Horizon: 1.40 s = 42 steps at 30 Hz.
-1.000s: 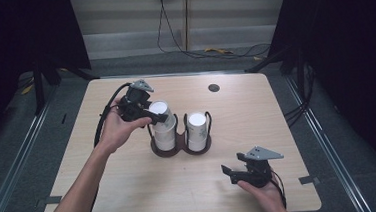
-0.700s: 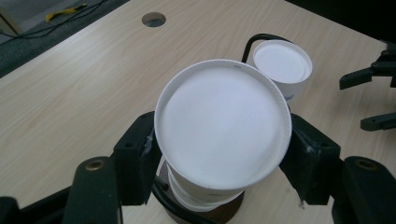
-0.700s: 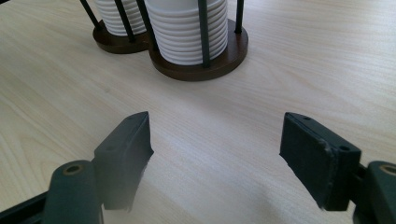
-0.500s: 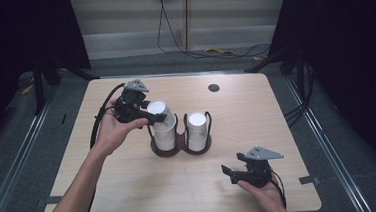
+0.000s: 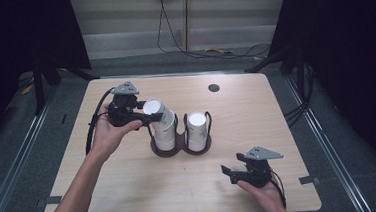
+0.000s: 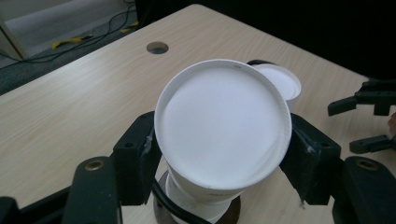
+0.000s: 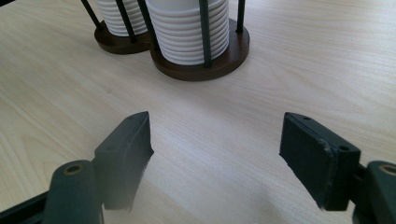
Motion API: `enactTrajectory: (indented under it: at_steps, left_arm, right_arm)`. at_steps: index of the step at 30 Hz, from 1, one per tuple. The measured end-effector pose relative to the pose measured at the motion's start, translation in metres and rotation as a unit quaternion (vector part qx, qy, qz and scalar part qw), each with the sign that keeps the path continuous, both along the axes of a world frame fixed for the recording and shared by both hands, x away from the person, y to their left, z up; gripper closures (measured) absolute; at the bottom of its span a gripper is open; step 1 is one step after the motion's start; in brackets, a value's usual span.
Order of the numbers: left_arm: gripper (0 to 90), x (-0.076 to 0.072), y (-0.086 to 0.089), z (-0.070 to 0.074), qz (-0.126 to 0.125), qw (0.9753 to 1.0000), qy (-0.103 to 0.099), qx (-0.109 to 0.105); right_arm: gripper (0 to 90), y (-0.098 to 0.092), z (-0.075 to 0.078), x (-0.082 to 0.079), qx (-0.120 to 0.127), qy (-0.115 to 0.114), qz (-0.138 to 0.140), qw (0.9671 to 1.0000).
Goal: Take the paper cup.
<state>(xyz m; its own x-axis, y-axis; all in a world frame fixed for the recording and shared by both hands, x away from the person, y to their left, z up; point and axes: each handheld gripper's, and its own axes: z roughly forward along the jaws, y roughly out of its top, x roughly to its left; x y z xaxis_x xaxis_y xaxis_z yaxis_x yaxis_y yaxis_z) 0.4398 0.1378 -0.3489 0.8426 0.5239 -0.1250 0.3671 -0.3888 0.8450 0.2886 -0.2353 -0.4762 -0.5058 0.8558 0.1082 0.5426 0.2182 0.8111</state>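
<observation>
A double cup holder (image 5: 181,147) with a dark wooden base and black wire posts stands mid-table, holding two stacks of white paper cups. My left gripper (image 5: 152,117) is shut on the top white cup (image 5: 154,110) of the left stack (image 5: 164,132), tilting it up and left out of the stack. In the left gripper view the cup (image 6: 223,128) sits bottom-up between both jaws. The right stack (image 5: 197,130) stands untouched. My right gripper (image 5: 229,173) rests open near the table's front right; in its own view the holder (image 7: 198,58) lies ahead, nothing between the jaws.
The light wooden table (image 5: 106,187) has a round cable hole (image 5: 214,88) at the back. A black cable trails from the left gripper along the forearm. Dark floor and metal rails surround the table.
The left gripper has lifted and tilted the top cup a little further up and left off the left stack. The right gripper has stayed in place.
</observation>
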Motion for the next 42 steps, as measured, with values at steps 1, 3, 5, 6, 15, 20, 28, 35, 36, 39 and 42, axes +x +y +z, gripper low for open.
enactTrajectory:
  at_steps: [1,3,5,6,15,20,28,35,36,39,42]
  left_arm:
    - [34.8,-0.001,0.0,0.001,0.0,1.0,-0.003,-0.003]
    - [34.8,-0.004,0.0,0.002,-0.003,1.0,-0.007,-0.006]
    - [34.7,-0.006,-0.001,0.002,-0.003,0.9999,-0.012,-0.006]
    - [34.7,-0.007,-0.001,0.002,-0.003,0.9999,-0.014,-0.006]
    - [34.8,-0.018,0.008,-0.001,0.015,0.9991,-0.015,-0.036]
    - [34.9,-0.027,0.01,-0.002,0.01,0.9984,-0.024,-0.049]
    - [34.8,-0.044,0.011,-0.013,0.002,0.997,-0.047,-0.061]
    - [34.7,-0.058,0.013,-0.013,-0.012,0.9961,-0.05,-0.072]
    - [34.7,-0.06,0.013,-0.013,-0.015,0.9959,-0.051,-0.073]
    - [34.7,-0.063,0.01,-0.015,-0.025,0.9954,-0.046,-0.079]
    - [34.7,-0.066,0.007,-0.019,-0.034,0.9955,-0.039,-0.08]
  right_arm:
    - [25.3,0.0,0.0,0.0,0.0,0.0,0.0,1.0]
    - [25.3,0.0,0.0,0.0,0.0,-0.002,0.001,1.0]
    - [25.3,-0.001,0.0,0.0,0.0,-0.002,0.001,1.0]
    - [25.3,-0.001,0.001,0.0,0.0,-0.002,0.0,1.0]
    - [25.3,-0.001,0.001,-0.001,0.002,-0.003,0.0,1.0]
    - [25.3,-0.001,0.0,-0.001,0.007,0.0,0.001,1.0]
    - [25.3,-0.001,0.001,-0.002,0.008,-0.002,0.0,1.0]
    - [25.3,0.0,0.002,-0.002,0.009,-0.007,0.004,0.9999]
    - [25.2,0.0,0.002,-0.002,0.01,-0.007,0.003,0.9999]
    - [25.2,0.001,0.002,-0.002,0.011,-0.011,0.008,0.9999]
    - [25.2,0.003,0.003,-0.003,0.011,-0.014,0.014,0.9998]
